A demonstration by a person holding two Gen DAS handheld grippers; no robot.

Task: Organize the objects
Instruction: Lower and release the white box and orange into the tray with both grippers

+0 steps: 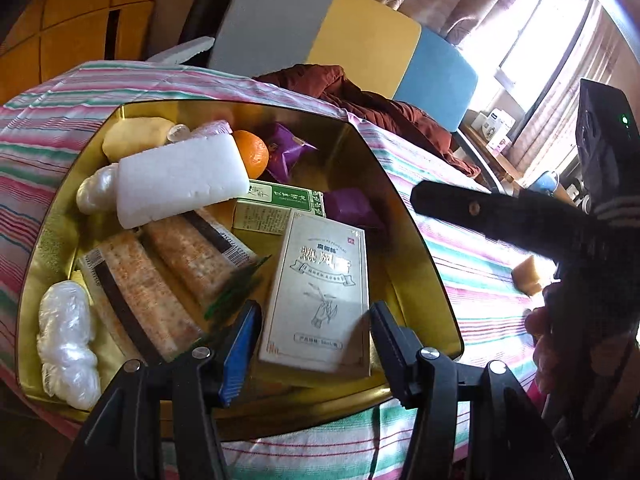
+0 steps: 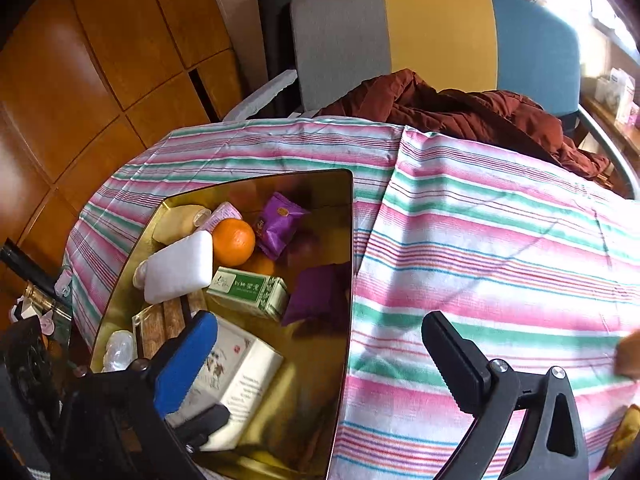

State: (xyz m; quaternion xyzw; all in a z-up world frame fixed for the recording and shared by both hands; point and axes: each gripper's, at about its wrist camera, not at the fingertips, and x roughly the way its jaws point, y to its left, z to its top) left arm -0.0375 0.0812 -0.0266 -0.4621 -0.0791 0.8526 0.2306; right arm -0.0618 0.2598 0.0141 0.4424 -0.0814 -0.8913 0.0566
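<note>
Left gripper (image 1: 312,328) half-open astride grey box (image 1: 320,288) at gold tin's (image 1: 416,240) near edge, pads clear, right gripper (image 2: 316,356) wide, empty over striped cloth (image 2: 500,248).

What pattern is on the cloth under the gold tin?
Pink, green and white stripes on the cloth, clearest in the right wrist view beside the gold tin.

Both cameras ride just behind their gripper fingers, tilted steeply down and close over the gold tin (image 1: 404,184) on the striped cloth (image 2: 500,248). The left view sits straight above the tin, the right farther right (both catch the chair (image 2: 436,28) beyond).
</note>
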